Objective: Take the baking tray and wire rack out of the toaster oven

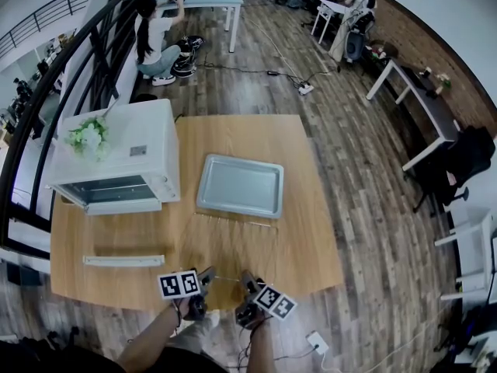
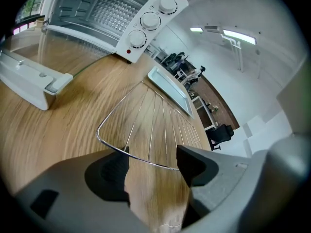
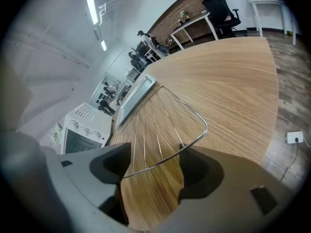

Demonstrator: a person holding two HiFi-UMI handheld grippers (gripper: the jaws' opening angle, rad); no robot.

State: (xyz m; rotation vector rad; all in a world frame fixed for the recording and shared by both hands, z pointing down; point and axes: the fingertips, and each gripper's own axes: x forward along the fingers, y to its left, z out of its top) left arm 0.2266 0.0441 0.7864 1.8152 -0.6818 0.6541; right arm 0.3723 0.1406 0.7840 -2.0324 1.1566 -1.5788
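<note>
Wire rack btwn down-tilted grippers

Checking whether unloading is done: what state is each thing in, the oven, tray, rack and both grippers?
Oven: door open.
Tray: out, empty, flat on table.
Rack: out, flat on table.
Left gripper: open, rack's edge between jaws.
Right gripper: open, rack's edge between jaws.

Light: bright, even; ceiling strip lights overhead.
Shadows: soft, faint on surface.
Distortion: strong fisheye, dark corners.
Focus: nearest foreground soft.
</note>
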